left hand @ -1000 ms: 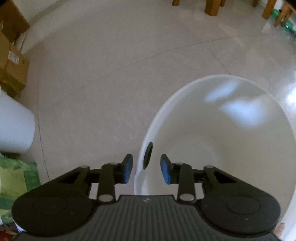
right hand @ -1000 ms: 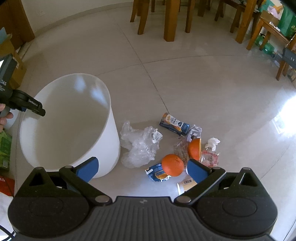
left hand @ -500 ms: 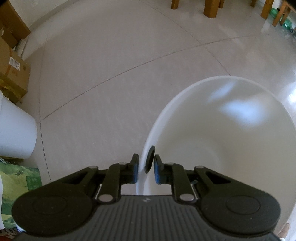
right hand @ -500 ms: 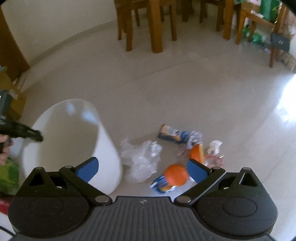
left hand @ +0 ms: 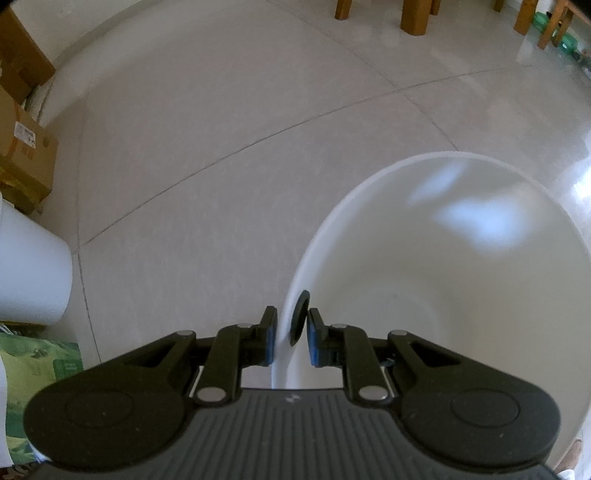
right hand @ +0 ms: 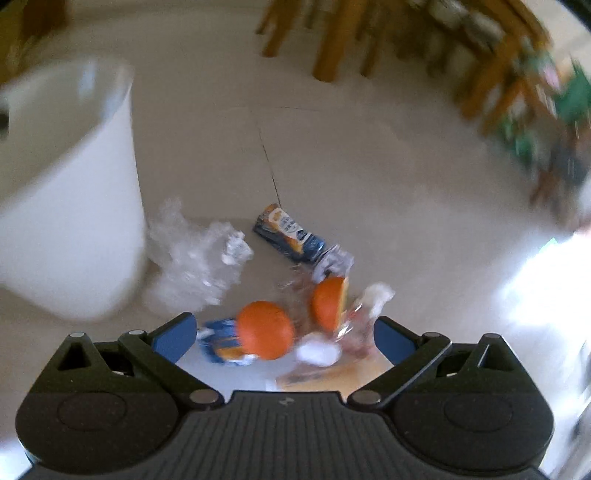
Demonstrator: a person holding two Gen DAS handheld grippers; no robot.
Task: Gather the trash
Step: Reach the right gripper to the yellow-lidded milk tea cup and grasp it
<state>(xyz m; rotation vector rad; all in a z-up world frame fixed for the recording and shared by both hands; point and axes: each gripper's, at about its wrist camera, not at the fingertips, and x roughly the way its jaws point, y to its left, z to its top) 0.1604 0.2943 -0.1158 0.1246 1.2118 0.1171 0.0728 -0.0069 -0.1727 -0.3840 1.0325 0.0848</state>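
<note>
Where the pale tiled floor (left hand: 229,140) spreads out, the white bin (left hand: 461,280) is the biggest thing on it, standing open-topped with nothing visible inside. The left tongs (left hand: 290,341) are clamped on its near rim, one blue pad outside the wall and the other inside, beside a dark round fitting on the inner wall. A second white container (left hand: 33,273) stands well off to the left, with cardboard boxes (left hand: 26,147) behind it and a green printed bag (left hand: 33,373) in front. Wooden furniture legs (left hand: 415,16) stand far back.

From the right wrist view, which is blurred, the bin (right hand: 70,206) stands at the left and the trash lies on the floor just to its right. Nearest the bin is a crumpled clear plastic bag (right hand: 195,262), close against the bin's base. Beyond it lies a dark blue snack wrapper (right hand: 288,232) with a crinkled silvery end. Closer in sit a whole orange (right hand: 265,334) resting on a blue-and-white wrapper (right hand: 221,345), an orange half (right hand: 328,308) standing on edge, a white tissue wad (right hand: 319,352), and clear pinkish packaging (right hand: 360,325) crowded against them. A tan card (right hand: 325,378) lies lowest.

The right tongs (right hand: 282,338) stand wide apart, holding nothing, above this cluster, with the orange and the half between the blue pads in the view.
</note>
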